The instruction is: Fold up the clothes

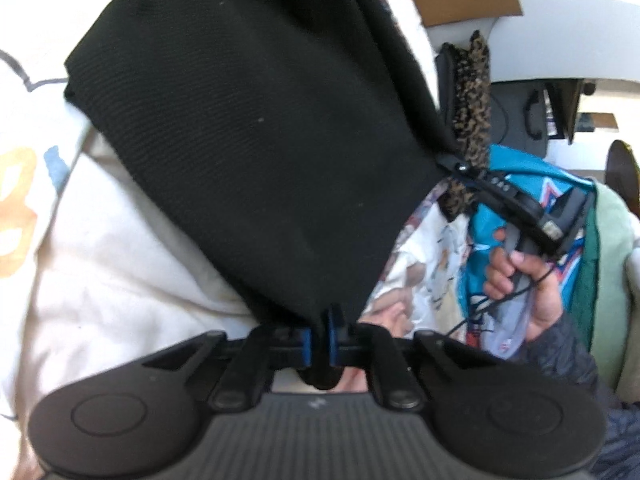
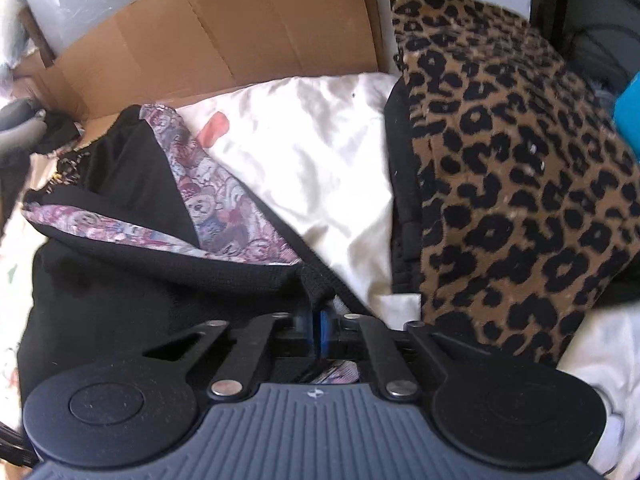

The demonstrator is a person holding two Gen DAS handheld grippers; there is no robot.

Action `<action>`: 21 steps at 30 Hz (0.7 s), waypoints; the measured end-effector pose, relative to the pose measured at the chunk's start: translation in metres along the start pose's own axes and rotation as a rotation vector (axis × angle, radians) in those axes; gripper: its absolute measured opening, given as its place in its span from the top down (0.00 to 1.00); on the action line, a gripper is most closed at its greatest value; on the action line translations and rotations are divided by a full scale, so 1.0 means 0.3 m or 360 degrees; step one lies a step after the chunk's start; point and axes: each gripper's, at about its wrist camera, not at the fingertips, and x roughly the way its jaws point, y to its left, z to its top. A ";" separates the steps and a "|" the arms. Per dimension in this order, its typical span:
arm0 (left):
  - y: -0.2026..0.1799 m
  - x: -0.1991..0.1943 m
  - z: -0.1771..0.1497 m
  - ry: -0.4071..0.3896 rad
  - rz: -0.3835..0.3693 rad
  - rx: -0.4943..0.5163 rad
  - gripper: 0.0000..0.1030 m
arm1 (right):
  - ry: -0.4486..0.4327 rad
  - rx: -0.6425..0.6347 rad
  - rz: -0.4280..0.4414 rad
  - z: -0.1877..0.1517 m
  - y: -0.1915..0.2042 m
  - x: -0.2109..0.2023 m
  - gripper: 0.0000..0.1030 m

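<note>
Left claw: clamped on black garment's hem | right claw: clamped on its ribbed edge | black garment: fine-knit, teddy-bear print lining showing, stretched between claws above cream bedding | leopard-print garment: just right of it | cardboard box: behind.

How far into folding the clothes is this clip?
Early. Nothing folded is visible. In hand: the left gripper and right gripper each pinch a corner of the black garment, lifted over the white bedding. Left: the leopard-print garment and teal garment lie unfolded.
</note>
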 end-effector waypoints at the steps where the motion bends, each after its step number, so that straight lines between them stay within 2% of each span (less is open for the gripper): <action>1: -0.002 -0.001 0.000 0.0002 0.0008 0.0009 0.94 | 0.0000 0.0005 -0.0008 -0.001 0.001 -0.004 0.99; 9: -0.016 -0.030 0.001 0.0015 0.0056 0.0087 0.97 | 0.0085 0.0096 -0.0085 -0.038 -0.037 -0.048 1.00; 14: -0.023 -0.019 0.011 0.0008 0.0087 0.0112 0.97 | 0.0121 0.0120 -0.0123 -0.054 -0.057 -0.012 0.99; 21: -0.013 0.030 -0.003 0.0062 0.0118 0.0120 0.97 | 0.0145 0.0131 -0.0142 -0.044 -0.076 0.035 0.99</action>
